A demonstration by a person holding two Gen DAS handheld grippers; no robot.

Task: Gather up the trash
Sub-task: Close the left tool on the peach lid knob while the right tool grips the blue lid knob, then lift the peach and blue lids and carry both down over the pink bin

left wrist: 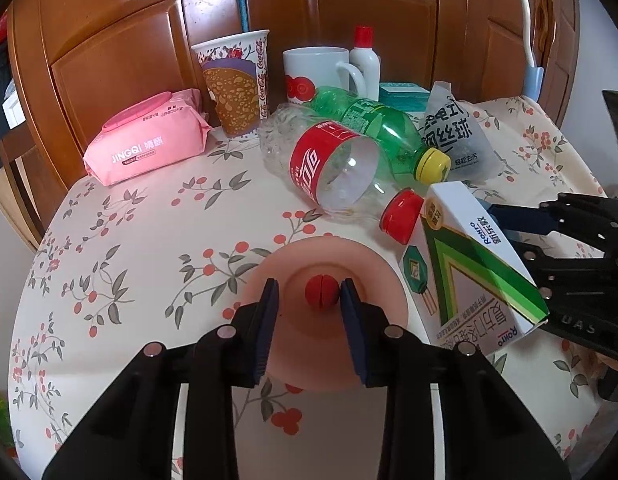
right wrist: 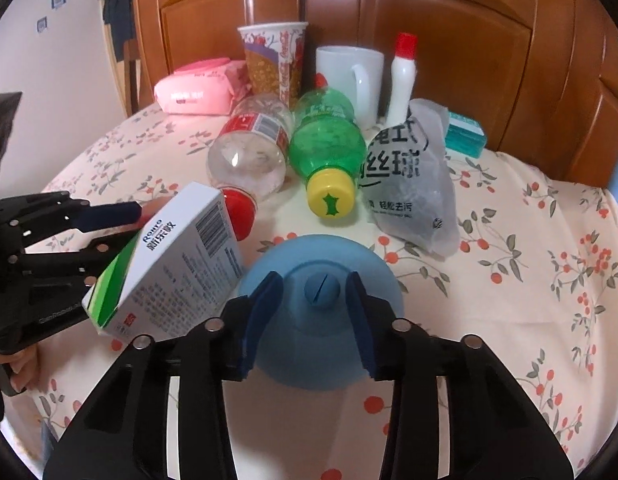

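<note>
The left gripper has its fingers narrowed around a pink lid's red knob, touching one side. The right gripper stands slightly clear around a blue lid's knob. Trash, two bottles and a box, lies at twelve o'clock on the worktop

1. The pink wipes pack carries the word "JINGQI".
2. The paper cup shows "Coca-Cola" in red script.
3. The white and green box has "Rohto" on its edge.
4. The grey bag bears large Chinese characters.
</note>
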